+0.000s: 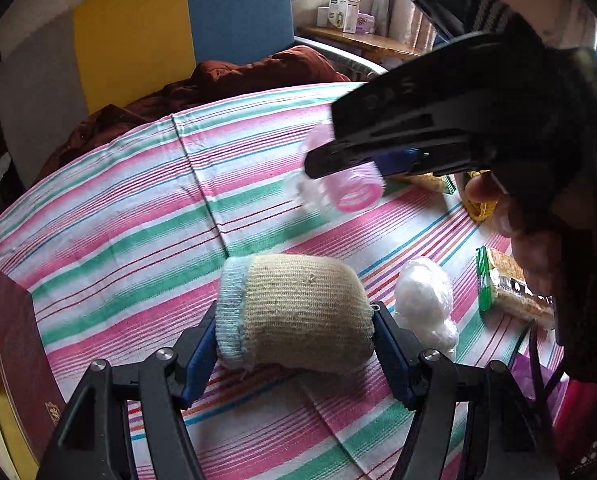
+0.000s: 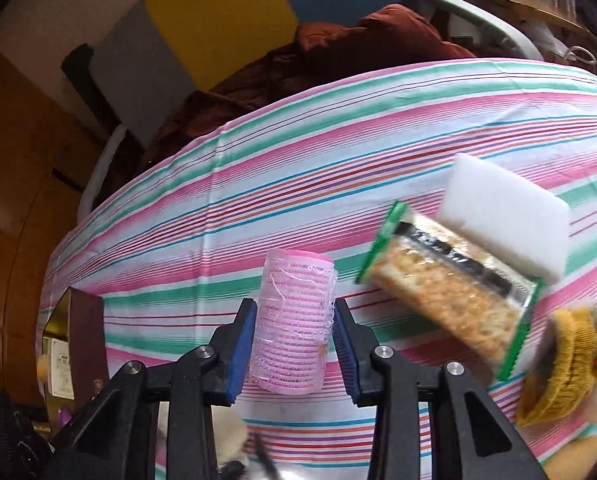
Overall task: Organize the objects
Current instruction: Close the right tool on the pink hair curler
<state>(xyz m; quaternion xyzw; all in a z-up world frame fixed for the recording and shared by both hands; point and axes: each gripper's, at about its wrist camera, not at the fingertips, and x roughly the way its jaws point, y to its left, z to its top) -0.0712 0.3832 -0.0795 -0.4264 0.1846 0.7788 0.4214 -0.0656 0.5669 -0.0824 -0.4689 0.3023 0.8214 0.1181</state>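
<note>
A rolled beige sock [image 1: 302, 312] with a pale blue cuff lies on the striped tablecloth [image 1: 138, 200]. My left gripper [image 1: 295, 310] is shut on it, with its blue pads pressing on both ends. A pink hair roller [image 2: 294, 340] stands between the blue pads of my right gripper [image 2: 295, 304], which is shut on it. In the left wrist view, the right gripper [image 1: 320, 140] comes in from the upper right in a person's hand. It holds the roller [image 1: 350, 196] just above the cloth, beyond the sock.
A green-edged snack pack [image 2: 450, 300] leans on a white sponge block [image 2: 502, 220], with a yellow knit item [image 2: 558, 364] to their right. Crumpled white plastic [image 1: 426, 304] lies right of the sock. A maroon box [image 1: 22, 360] sits at the table's left edge, and a brown blanket [image 1: 238, 76] lies beyond the table.
</note>
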